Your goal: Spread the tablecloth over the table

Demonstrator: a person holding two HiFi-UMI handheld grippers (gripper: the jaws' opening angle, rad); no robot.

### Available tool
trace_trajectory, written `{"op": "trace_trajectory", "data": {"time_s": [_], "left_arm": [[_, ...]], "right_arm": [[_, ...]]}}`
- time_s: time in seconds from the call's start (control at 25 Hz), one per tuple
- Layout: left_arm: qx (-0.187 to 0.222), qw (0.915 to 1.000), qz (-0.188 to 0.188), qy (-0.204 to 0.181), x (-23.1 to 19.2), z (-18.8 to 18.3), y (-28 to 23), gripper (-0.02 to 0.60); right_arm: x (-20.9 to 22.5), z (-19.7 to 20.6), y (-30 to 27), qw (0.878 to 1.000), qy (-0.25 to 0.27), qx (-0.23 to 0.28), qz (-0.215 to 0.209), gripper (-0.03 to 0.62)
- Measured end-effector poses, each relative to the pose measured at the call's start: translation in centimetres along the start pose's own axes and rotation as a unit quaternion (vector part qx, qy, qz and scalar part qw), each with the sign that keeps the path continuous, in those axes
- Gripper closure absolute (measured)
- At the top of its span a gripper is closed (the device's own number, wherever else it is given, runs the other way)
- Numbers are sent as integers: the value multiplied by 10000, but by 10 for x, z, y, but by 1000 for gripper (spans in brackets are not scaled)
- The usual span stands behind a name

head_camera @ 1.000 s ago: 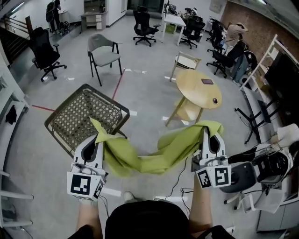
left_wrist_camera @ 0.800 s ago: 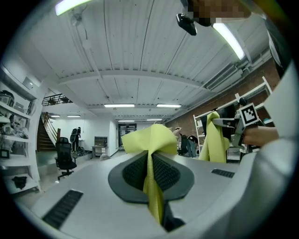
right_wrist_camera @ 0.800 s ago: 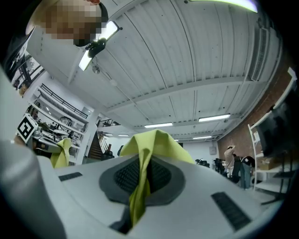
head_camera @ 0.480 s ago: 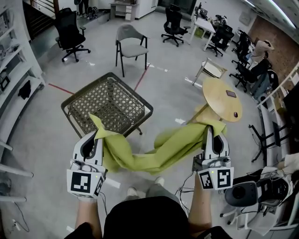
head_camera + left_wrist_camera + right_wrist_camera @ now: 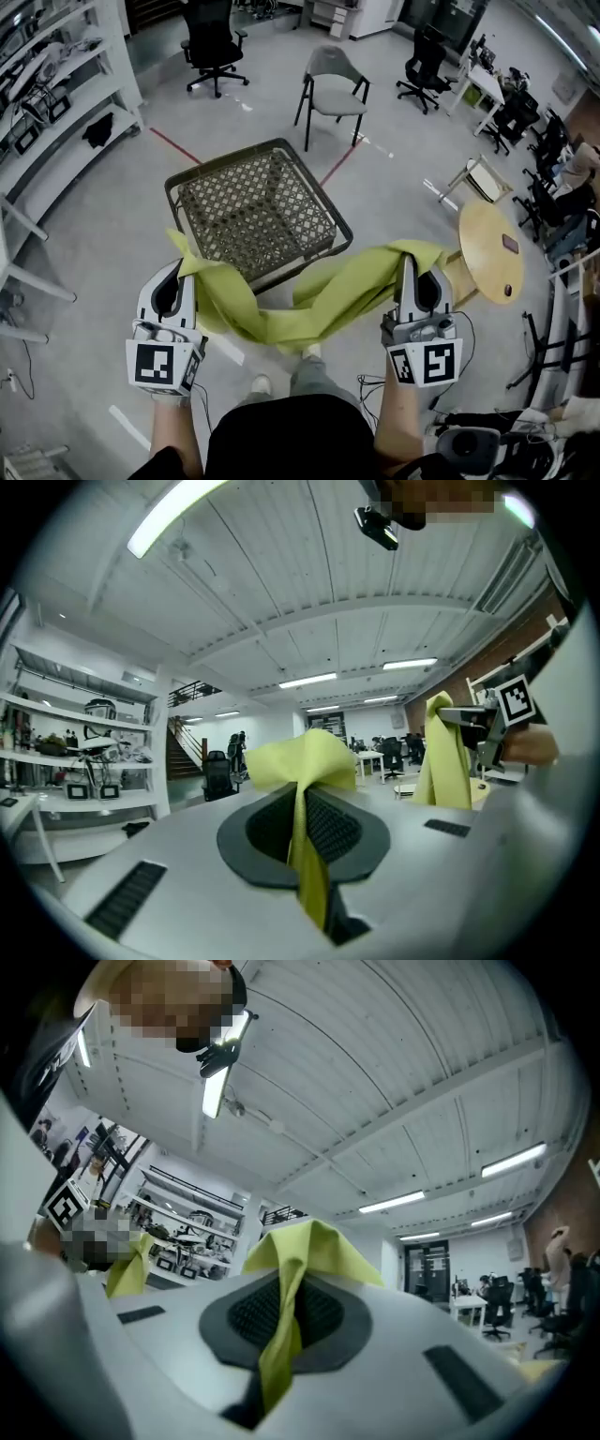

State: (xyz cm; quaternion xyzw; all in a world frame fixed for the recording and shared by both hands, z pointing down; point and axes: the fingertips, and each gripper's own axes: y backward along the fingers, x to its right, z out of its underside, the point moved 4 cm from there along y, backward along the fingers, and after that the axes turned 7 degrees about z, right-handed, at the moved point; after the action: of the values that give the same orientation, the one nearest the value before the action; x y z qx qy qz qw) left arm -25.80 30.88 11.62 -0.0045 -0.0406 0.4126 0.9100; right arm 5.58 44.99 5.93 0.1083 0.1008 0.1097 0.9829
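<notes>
Left gripper pinches one corner of the yellow-green tablecloth, jaws pressed together on a thin fold. Right gripper does the same on the opposite corner. Both point about level. The cloth hangs between them in a slack, twisted swag over the floor, just short of the lattice-top table at 12 o'clock, which I take to be the target. Nothing is laid on it yet.

Step in hand, by my reading, is carrying the cloth to the table and opening it out. To do this well:
- Draw the grippers apart, toward 9 and 3 o'clock, until the top edge runs taut and the twist drops out.
- Lift so the hanging belly clears the near rim.
- Carry the edge past the far rim, then lower.
- Hold both pinches firm. The bite on each corner looks small, so a snatch could pull it free.

The table top is an open weave in a dark frame and looks bare; the weave may snag a dragged hem. Room:
- shelving at 10 o'clock
- black office chair at 11 o'clock
- grey chair at 1 o'clock
- round wooden table at 3 o'clock
- red tape line on the floor
</notes>
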Motion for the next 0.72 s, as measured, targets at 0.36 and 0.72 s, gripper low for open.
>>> {"op": "trace_trajectory", "data": {"time_s": [0.36,0.72], "left_arm": [[-251,9901,-1382,14,-29,7,-4,566],[-540,9579,-2820,43,-22,11,15,566]], "right_arm": [[-19,31,-102,9894,-402,180,-1385,583],[-25,54,-160,9563,-750,267,-2814,583]]}}
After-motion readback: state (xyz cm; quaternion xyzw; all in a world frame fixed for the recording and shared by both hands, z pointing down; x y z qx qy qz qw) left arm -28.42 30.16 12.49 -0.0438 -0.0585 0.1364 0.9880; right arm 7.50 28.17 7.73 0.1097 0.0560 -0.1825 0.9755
